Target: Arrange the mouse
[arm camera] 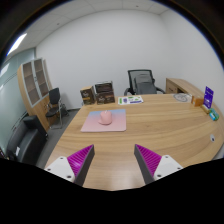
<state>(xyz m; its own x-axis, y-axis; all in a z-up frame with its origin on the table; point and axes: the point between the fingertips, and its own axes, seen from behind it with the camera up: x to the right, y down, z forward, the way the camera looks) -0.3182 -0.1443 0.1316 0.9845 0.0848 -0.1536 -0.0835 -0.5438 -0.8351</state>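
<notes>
My hand-held gripper (113,162) is held above the near edge of the counter (150,125), and its two fingers stand wide apart with nothing between them. The purple pads (78,159) on the inner faces look toward each other across bare wood.

Well beyond the fingers, and a little to the left of the middle line between them, a pink mouse pad (104,123) lies flat on the counter. On it sits the mouse (105,117), a small pink rounded thing, resting near the far half of the pad. It is well apart from my fingers.

Further away, at the far edge of the counter, I see some papers or a flat thing (130,100) with green and white colour; I cannot tell what it is exactly. To the right side of the counter there are several small objects, among them a purple upright item (208,97), too small for me to name.

Behind the counter stands a black office chair (142,81). Beside it, against the white wall, there are brown boxes (99,94). At the left wall stands a wooden shelf cabinet (35,82), and another dark chair (54,102) is near it.
</notes>
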